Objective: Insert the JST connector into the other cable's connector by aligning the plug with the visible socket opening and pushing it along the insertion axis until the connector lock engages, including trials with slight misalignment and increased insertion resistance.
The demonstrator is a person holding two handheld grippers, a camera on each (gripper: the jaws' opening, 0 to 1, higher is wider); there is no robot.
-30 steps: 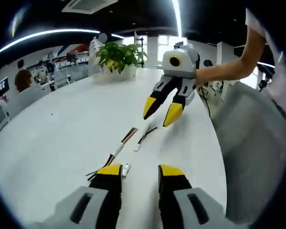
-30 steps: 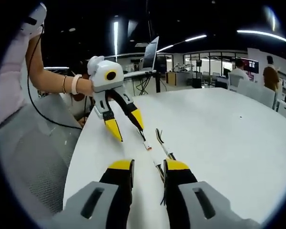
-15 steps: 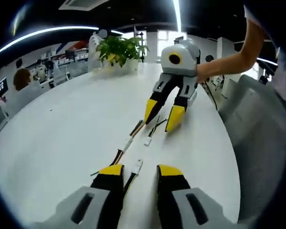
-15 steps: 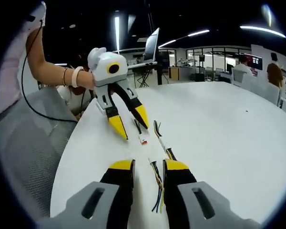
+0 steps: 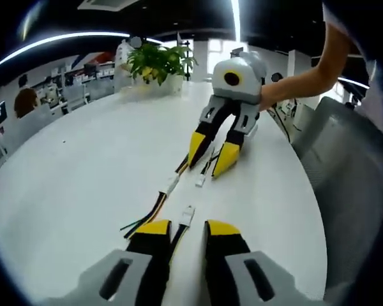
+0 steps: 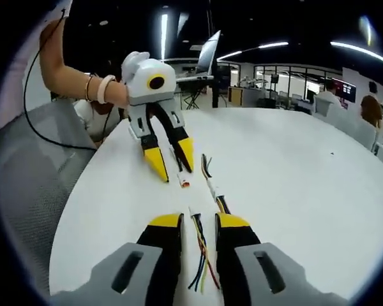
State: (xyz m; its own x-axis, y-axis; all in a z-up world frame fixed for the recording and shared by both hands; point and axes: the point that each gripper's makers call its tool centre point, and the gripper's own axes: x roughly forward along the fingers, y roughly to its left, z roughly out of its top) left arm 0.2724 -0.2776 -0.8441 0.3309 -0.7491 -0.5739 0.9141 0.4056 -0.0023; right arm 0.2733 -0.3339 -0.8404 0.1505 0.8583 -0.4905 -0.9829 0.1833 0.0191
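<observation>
Three short cables lie on the white table (image 5: 70, 166). My left gripper (image 5: 186, 231) is open and straddles one cable, whose white connector (image 5: 187, 215) lies just past its yellow tips. In the right gripper view that connector (image 6: 183, 183) lies just past the left gripper (image 6: 174, 171). My right gripper (image 6: 199, 223) is open over a second cable with coloured wires (image 6: 201, 261) and a white connector (image 6: 193, 213). From the left gripper view, the right gripper (image 5: 207, 164) hovers over that connector (image 5: 201, 180). A third cable (image 5: 169, 186) lies beside them.
A potted plant (image 5: 156, 60) stands at the table's far end. A grey chair (image 5: 351, 172) sits by the table edge, and the same chair (image 6: 25, 166) appears in the right gripper view. An open laptop (image 6: 210, 54) is behind the left gripper. People sit at desks far off.
Both grippers have come down and closer together, each now astride a cable. The left jaws have narrowed slightly. The cables have not moved.
</observation>
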